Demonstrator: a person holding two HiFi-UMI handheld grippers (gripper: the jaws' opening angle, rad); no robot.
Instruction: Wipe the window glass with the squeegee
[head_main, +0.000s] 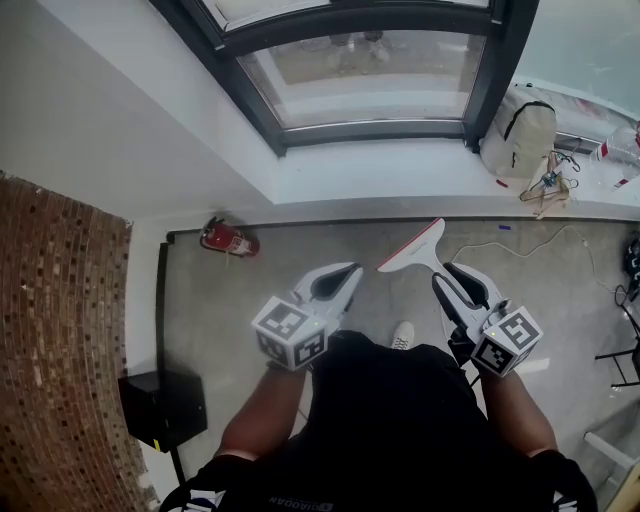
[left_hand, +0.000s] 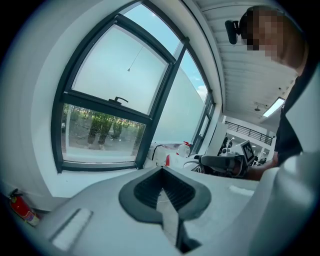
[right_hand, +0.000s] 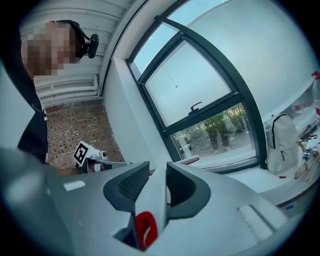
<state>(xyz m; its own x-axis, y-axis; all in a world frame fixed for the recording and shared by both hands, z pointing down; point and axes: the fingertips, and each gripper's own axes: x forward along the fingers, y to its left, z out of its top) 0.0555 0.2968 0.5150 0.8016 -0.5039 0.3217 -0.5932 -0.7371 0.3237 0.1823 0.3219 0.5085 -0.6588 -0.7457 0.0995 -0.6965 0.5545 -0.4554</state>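
Both grippers face the window glass (head_main: 370, 75). The right gripper (head_main: 458, 282) jaws clamp the squeegee (head_main: 412, 248) handle, blade forward, seemingly ready for wiping; the left gripper (head_main: 338, 282) jaws are closed, empty.

Daylight pours through the window (head_main: 370, 75), bright and even, bleaching its upper panes pale. Shadows on the floor (head_main: 300, 250) are soft. Both gripper views bow strongly toward dark, round edges; nearest parts look slightly blurred.

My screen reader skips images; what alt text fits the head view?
Seen from above, a person's right gripper clamps a white squeegee pointing toward a dark-framed window; the left gripper is shut and empty.
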